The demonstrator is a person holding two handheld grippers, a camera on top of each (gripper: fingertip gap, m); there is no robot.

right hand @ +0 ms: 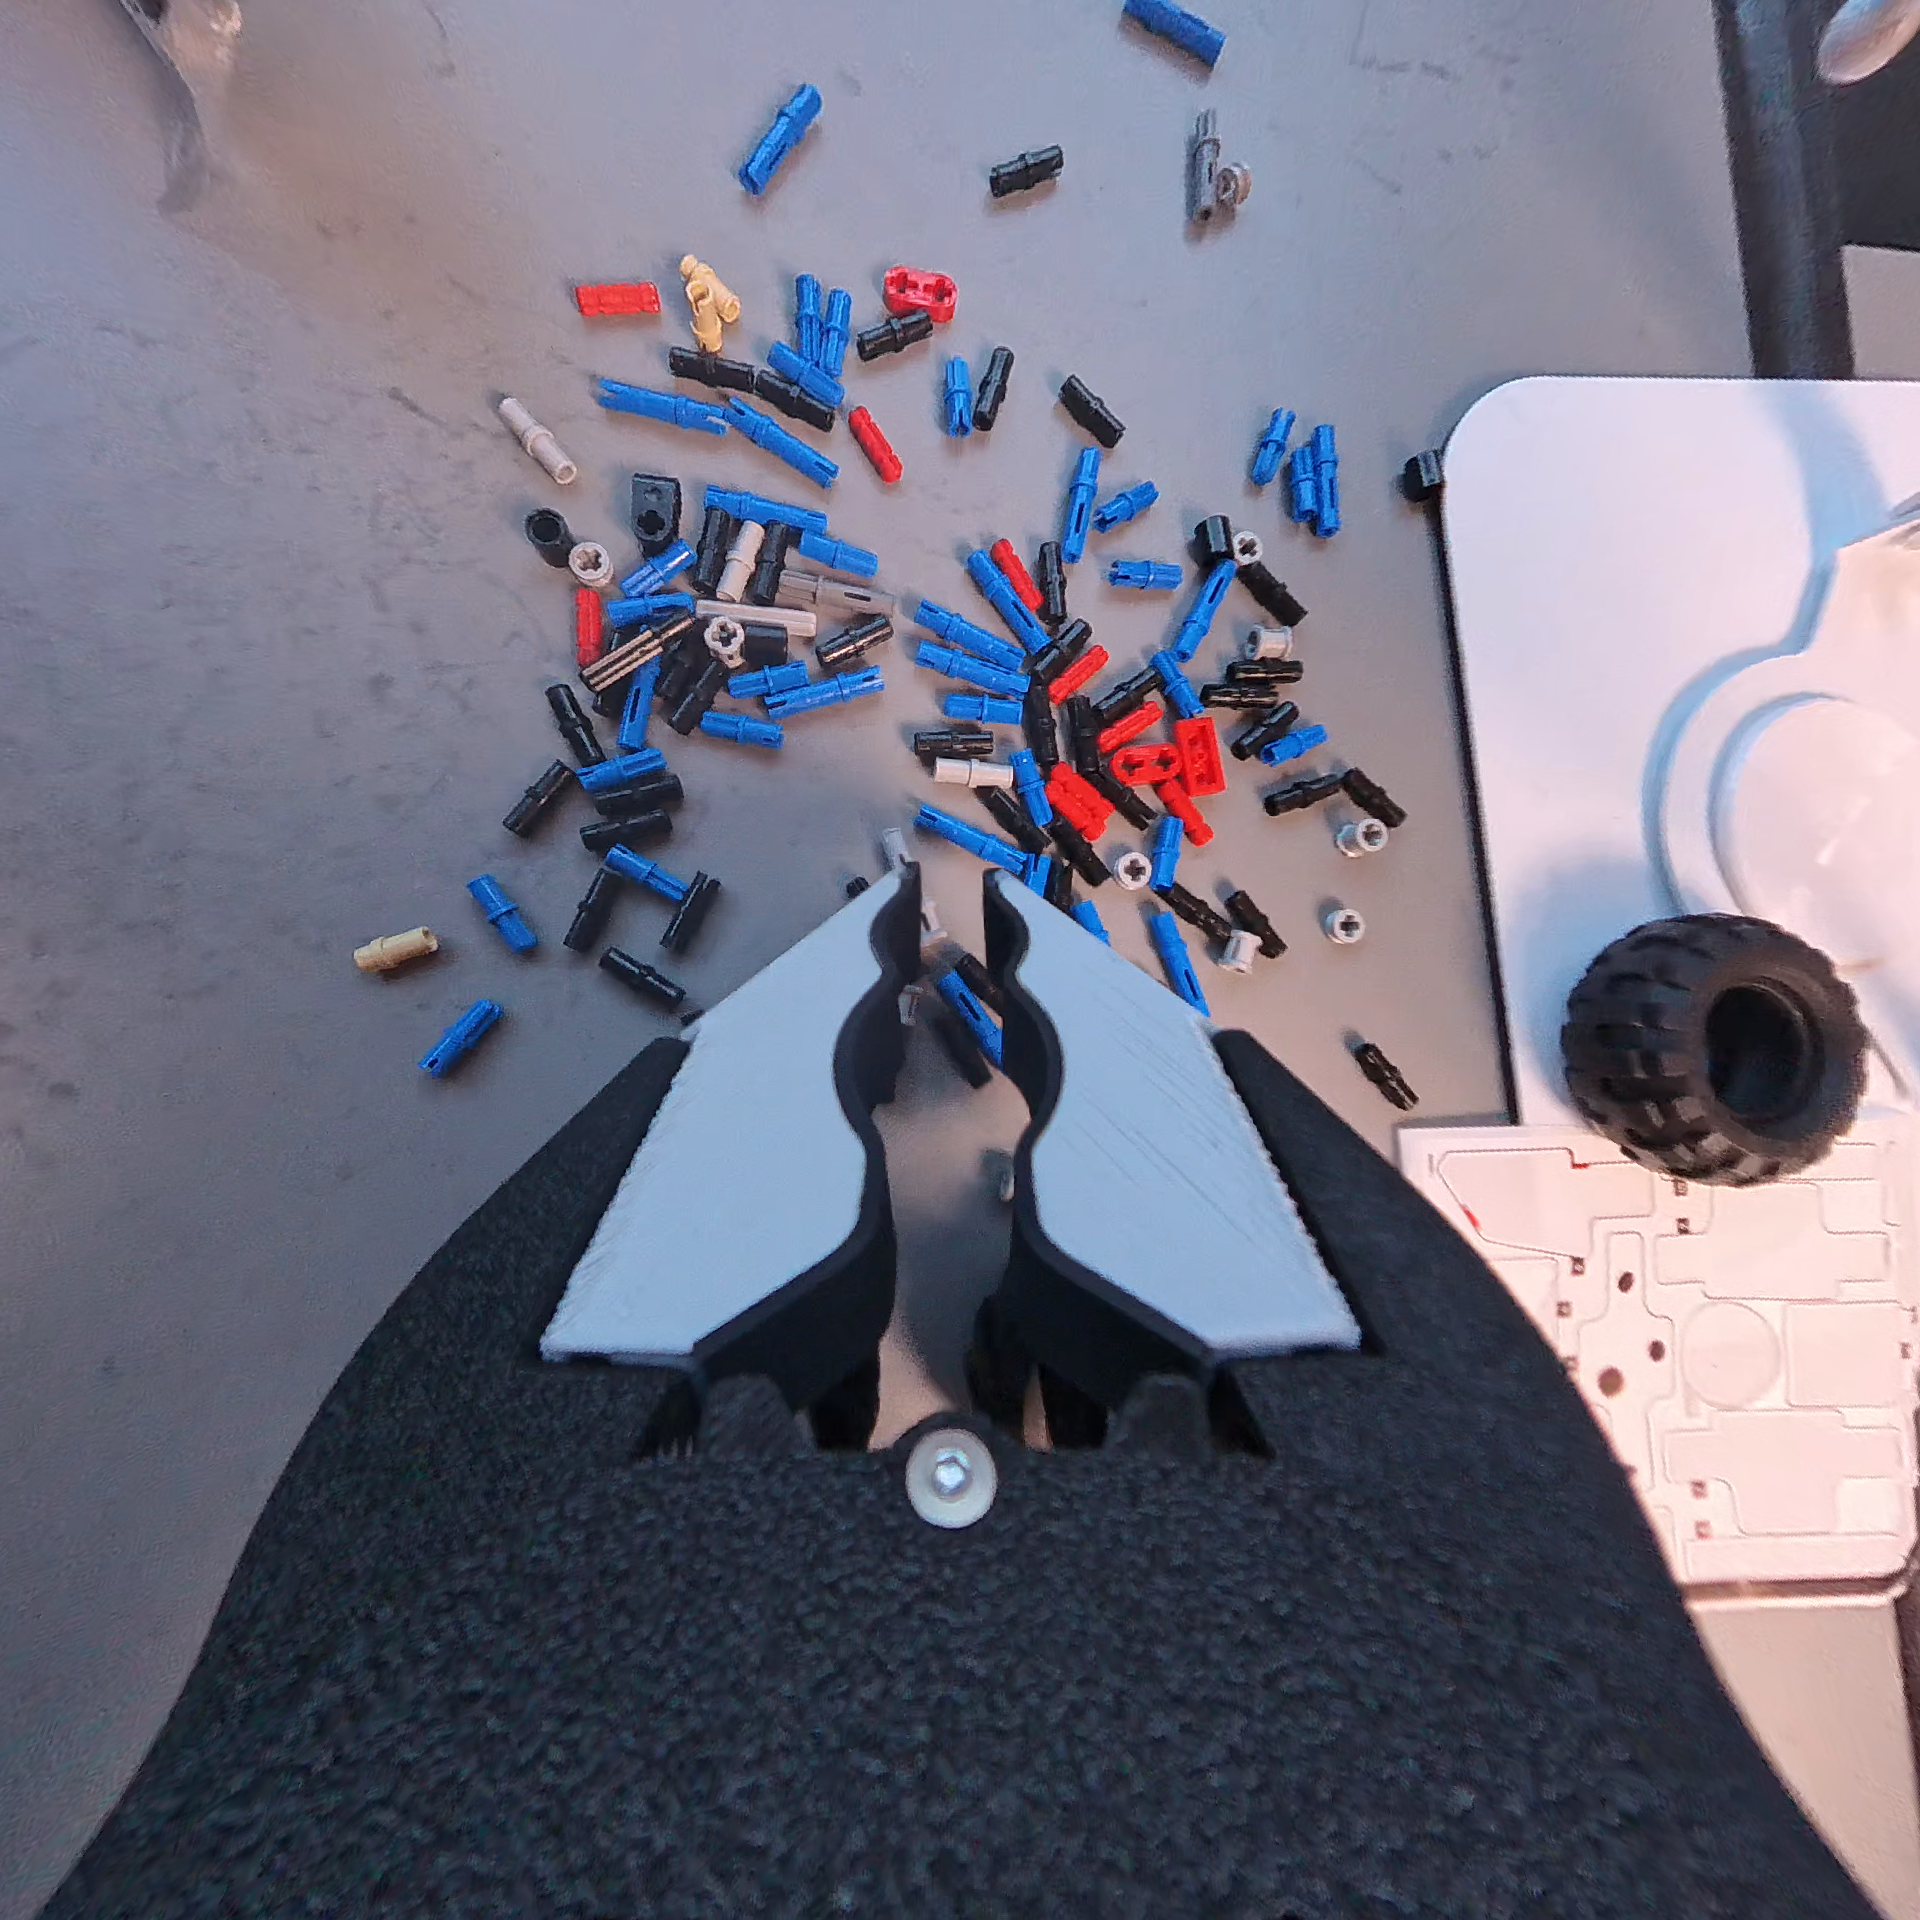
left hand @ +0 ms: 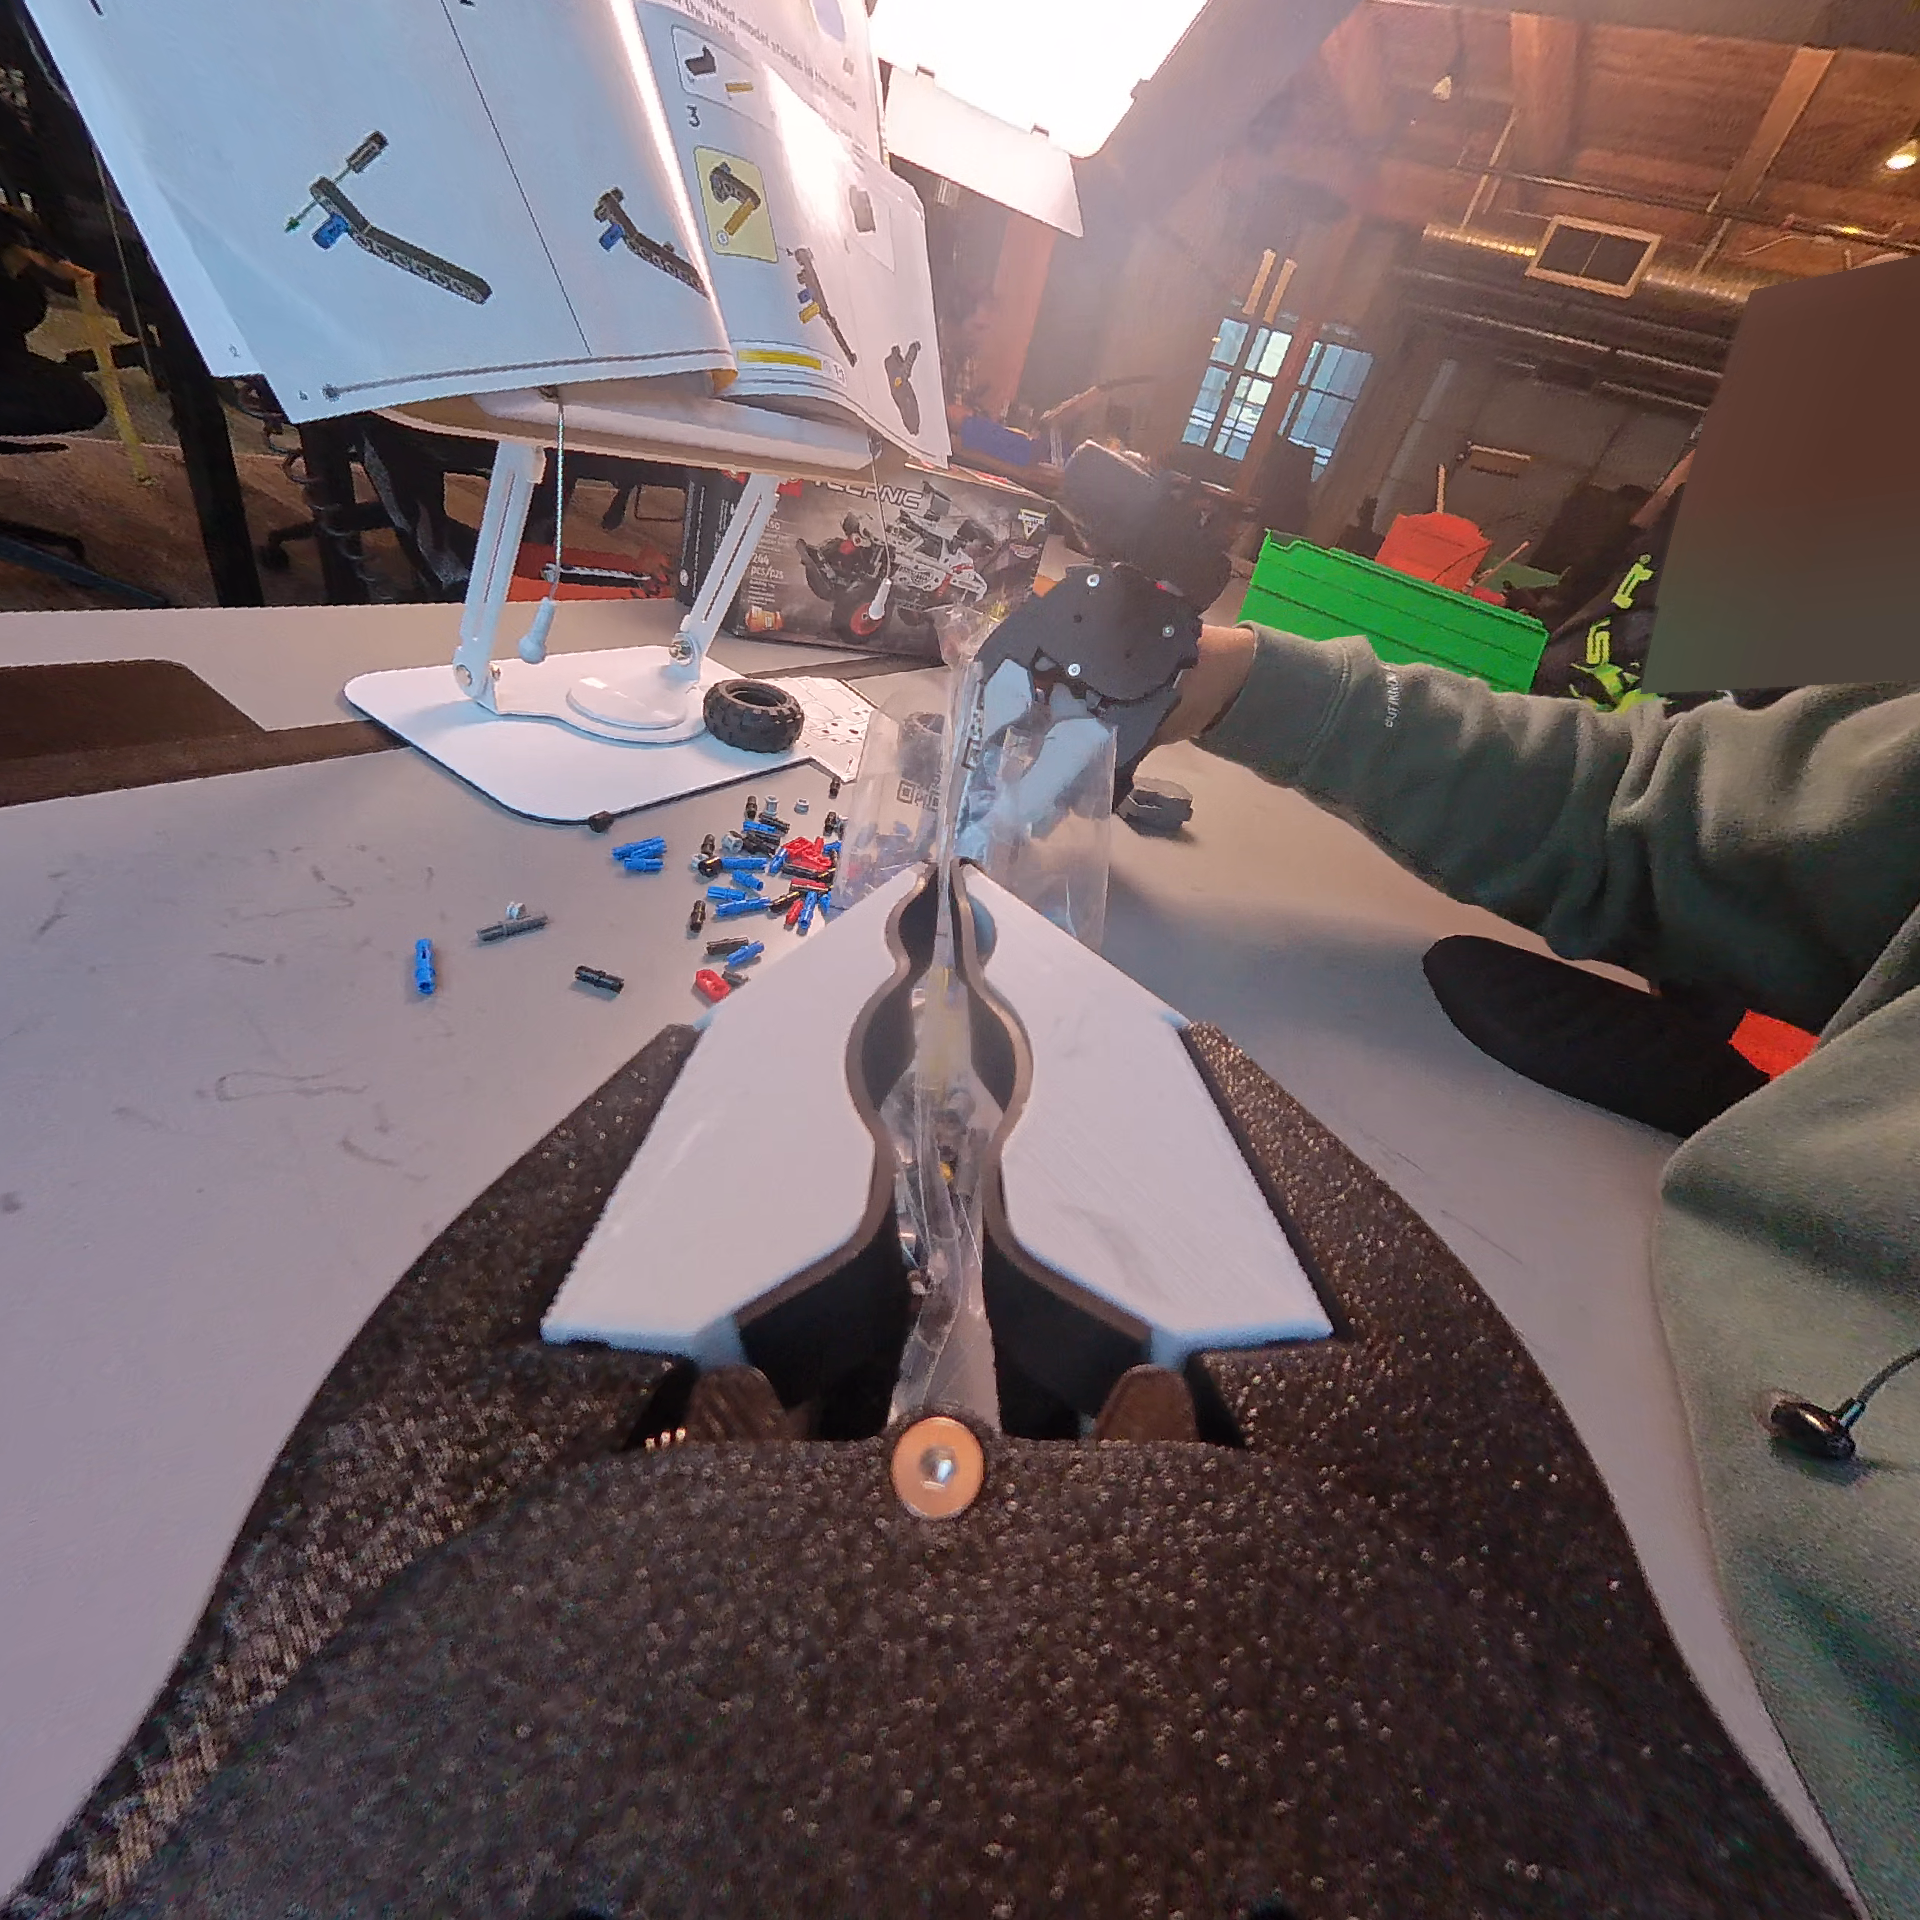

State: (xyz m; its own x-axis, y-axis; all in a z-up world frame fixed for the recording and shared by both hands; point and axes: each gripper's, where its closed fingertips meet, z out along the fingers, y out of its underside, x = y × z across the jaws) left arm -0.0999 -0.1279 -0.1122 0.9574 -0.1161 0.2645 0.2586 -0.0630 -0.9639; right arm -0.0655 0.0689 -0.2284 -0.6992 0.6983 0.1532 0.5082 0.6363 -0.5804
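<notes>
The left gripper (left hand: 943, 883) is clenching a clear plastic bag (left hand: 987, 790), its fingers pressed together on the film, which is running back between them and rising ahead of the tips. The right gripper (right hand: 951, 894) is hanging over the grey tabletop (right hand: 260, 623) with its fingers slightly parted and nothing between them, tips pointing down at a scatter of small pins (right hand: 883, 644) in blue, black, red, grey and tan. In the left wrist view the right gripper is sitting just behind the bag, though whether they are touching is hard to tell. A black tyre (right hand: 1714, 1049) is resting on the white stand base (right hand: 1621, 582), just above a white sheet (right hand: 1662, 1351). The stand is holding an open booklet (left hand: 416, 197), with a box (left hand: 883, 561) lying behind it.
</notes>
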